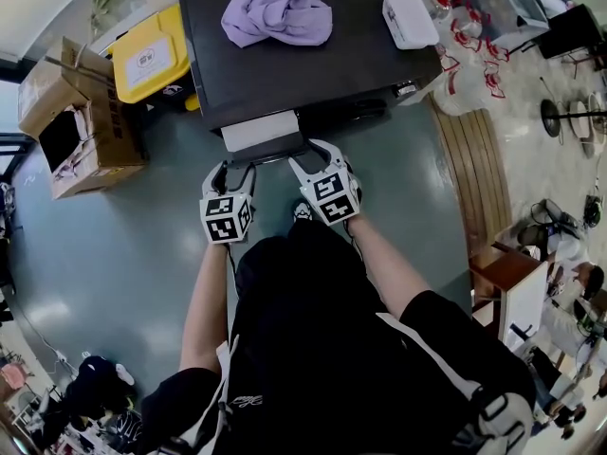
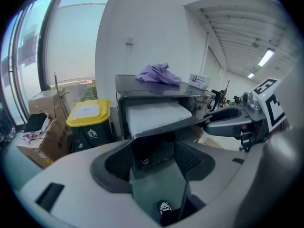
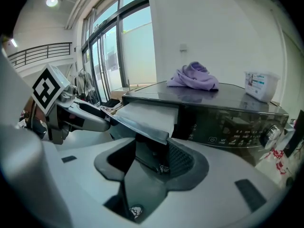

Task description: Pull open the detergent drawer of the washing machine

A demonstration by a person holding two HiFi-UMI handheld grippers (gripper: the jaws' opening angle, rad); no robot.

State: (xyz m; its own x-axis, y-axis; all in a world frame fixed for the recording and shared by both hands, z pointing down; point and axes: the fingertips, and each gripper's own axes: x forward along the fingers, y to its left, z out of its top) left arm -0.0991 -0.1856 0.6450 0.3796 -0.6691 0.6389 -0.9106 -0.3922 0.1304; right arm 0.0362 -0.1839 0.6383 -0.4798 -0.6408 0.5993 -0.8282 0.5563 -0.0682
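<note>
The dark washing machine (image 1: 313,74) stands in front of me with its detergent drawer (image 1: 259,131) pulled out, white top showing. My right gripper (image 1: 318,162) is at the drawer's front right corner, and the front panel (image 3: 142,127) runs across the gap above its jaws. Those jaws stand apart and the pads do not visibly press on it. My left gripper (image 1: 232,173) hangs just below the drawer's front left part (image 2: 161,122), open, with nothing between its fingers.
A purple cloth (image 1: 278,8) and a white lidded box (image 1: 410,14) lie on the machine's top. A yellow-lidded bin (image 1: 152,55) and a cardboard box (image 1: 76,112) stand to the left. Plastic bags (image 1: 469,55) lie at the right. The control panel (image 3: 237,127) is right of the drawer.
</note>
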